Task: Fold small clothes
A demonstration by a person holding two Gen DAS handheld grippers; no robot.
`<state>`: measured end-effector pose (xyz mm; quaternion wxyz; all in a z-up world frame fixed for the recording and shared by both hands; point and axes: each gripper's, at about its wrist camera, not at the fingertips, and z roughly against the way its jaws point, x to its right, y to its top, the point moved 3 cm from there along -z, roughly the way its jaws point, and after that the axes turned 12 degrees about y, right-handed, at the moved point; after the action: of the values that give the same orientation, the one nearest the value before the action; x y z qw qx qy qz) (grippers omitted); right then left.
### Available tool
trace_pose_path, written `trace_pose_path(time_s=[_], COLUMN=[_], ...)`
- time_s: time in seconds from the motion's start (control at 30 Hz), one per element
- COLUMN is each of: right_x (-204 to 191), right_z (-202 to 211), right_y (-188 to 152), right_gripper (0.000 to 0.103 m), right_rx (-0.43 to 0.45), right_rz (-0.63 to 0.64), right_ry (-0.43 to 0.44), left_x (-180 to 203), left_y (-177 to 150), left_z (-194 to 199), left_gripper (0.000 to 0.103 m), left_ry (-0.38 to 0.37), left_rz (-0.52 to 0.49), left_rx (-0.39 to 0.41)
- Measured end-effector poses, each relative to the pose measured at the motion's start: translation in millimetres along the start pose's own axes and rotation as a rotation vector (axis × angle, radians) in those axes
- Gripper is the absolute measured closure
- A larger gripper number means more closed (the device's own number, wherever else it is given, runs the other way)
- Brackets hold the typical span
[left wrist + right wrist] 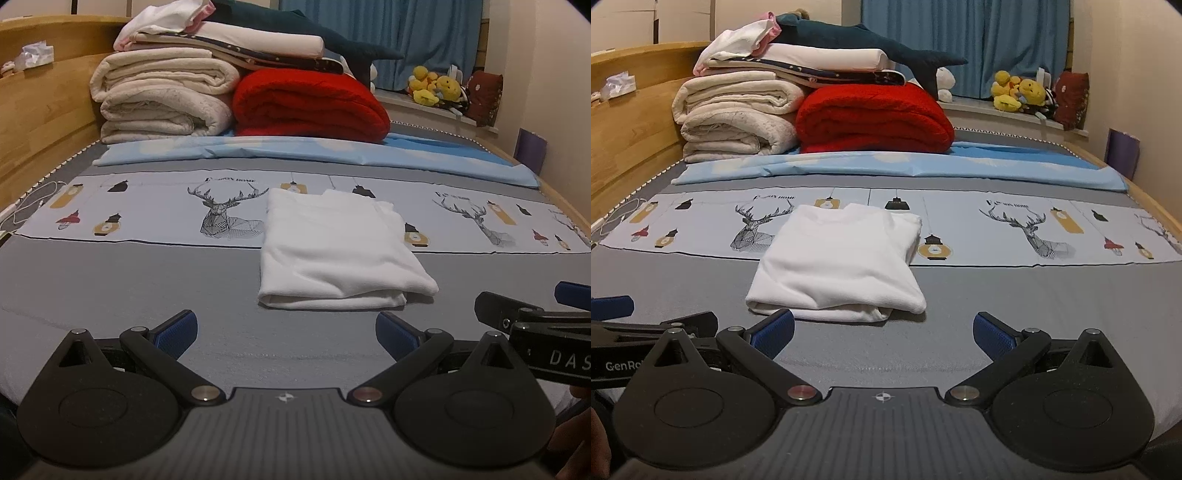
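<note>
A small white garment [332, 251] lies folded into a rectangle on the grey bed sheet [129, 280]; it also shows in the right wrist view [838, 266]. My left gripper [286, 332] is open and empty, just in front of the garment's near edge. My right gripper [882, 332] is open and empty, near the garment's front edge, with its left blue pad [775, 330] close to the cloth. The right gripper also shows at the right edge of the left wrist view [535, 317].
A stack of cream quilts [162, 96], a red blanket [310, 103] and folded linen sit at the back. A light blue sheet [295, 153] lies before them. Wooden headboard [40, 110] at left, yellow plush toys [436, 86] on the sill, white cable [33, 203] at left.
</note>
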<state>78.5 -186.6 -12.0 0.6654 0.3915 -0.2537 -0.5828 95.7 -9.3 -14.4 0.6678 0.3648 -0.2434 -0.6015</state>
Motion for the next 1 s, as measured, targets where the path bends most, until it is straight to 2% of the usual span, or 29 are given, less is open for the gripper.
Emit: trace_pose_path(time_s=[1.0], right_x=[-2.5], right_z=[0.8], right_y=[1.5], right_gripper=[0.001], right_rx=[0.004], right_rz=[0.007], right_ry=[-0.001], left_x=[-5.3], left_y=[0.4], left_z=[-3.6], left_gripper=[0.0], left_ry=[-0.008], left_rz=[0.003], left_rx=[-0.004])
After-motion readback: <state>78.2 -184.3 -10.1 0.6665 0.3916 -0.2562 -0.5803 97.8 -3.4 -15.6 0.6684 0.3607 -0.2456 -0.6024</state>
